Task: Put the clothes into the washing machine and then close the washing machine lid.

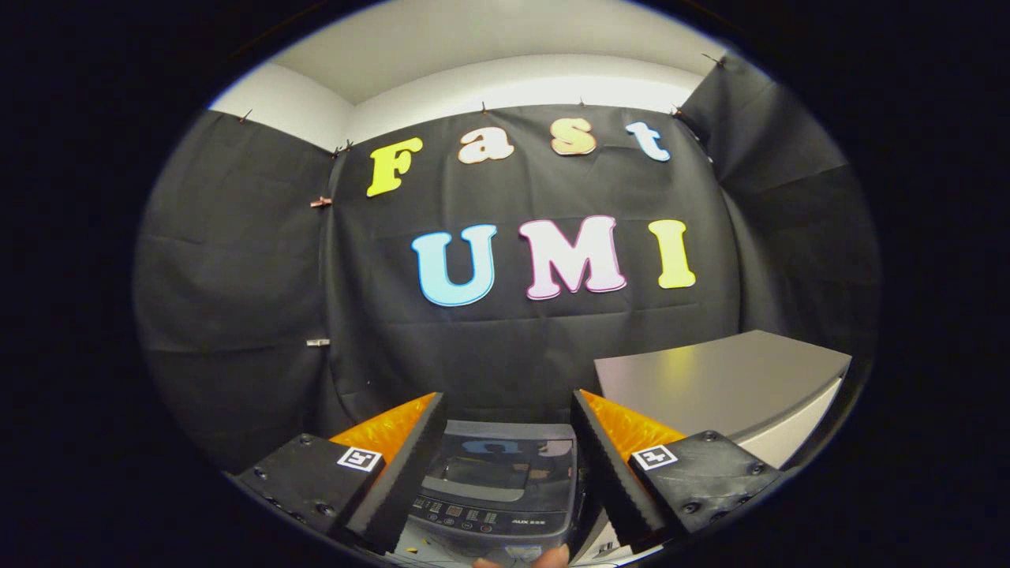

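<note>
Gripper of mine spread wide with nothing between its fingers, grey table beyond my right finger, small top-loading washing machine below and between the fingers, lid down, control panel facing me, a fingertip at its near edge.

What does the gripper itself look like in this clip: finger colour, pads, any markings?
The gripper has two orange fingers faced with black ribbed pads. Each sits on a black block with visible screws and a small square black-and-white marker on top.
</note>
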{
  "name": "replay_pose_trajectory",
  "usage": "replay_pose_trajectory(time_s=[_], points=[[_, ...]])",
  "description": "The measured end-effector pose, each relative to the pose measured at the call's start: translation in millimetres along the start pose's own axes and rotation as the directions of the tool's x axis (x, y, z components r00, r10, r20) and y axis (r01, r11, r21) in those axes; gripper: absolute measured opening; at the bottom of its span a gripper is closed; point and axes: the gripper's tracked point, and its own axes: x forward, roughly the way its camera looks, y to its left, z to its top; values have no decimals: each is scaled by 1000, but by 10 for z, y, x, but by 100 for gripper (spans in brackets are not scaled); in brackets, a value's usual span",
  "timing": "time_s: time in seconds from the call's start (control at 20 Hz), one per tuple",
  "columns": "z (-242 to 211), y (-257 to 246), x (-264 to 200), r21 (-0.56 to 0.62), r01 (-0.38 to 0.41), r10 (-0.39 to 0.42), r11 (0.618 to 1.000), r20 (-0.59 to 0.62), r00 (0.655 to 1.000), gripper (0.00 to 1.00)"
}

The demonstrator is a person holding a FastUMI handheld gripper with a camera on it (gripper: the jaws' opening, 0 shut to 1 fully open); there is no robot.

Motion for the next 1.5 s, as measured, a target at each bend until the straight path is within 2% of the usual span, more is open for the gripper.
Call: replay_pose_trajectory(time_s=[0.15, 0.35, 0.6, 1.0, 1.35, 1.5], points=[[85, -291, -296, 5, 55, -55, 998, 18, 998, 99], [182, -496, -646, 29, 74, -75, 997, 32, 997, 99], [239, -697, -912, -42, 96, -93, 995, 60, 994, 99], [119, -864, -872, -33, 134, -132, 990, 36, 991, 99], [72, -652, -849, -31, 80, -78, 996, 38, 996, 99], [-3, -672, -781, -40, 84, -84, 996, 16, 996, 99]])
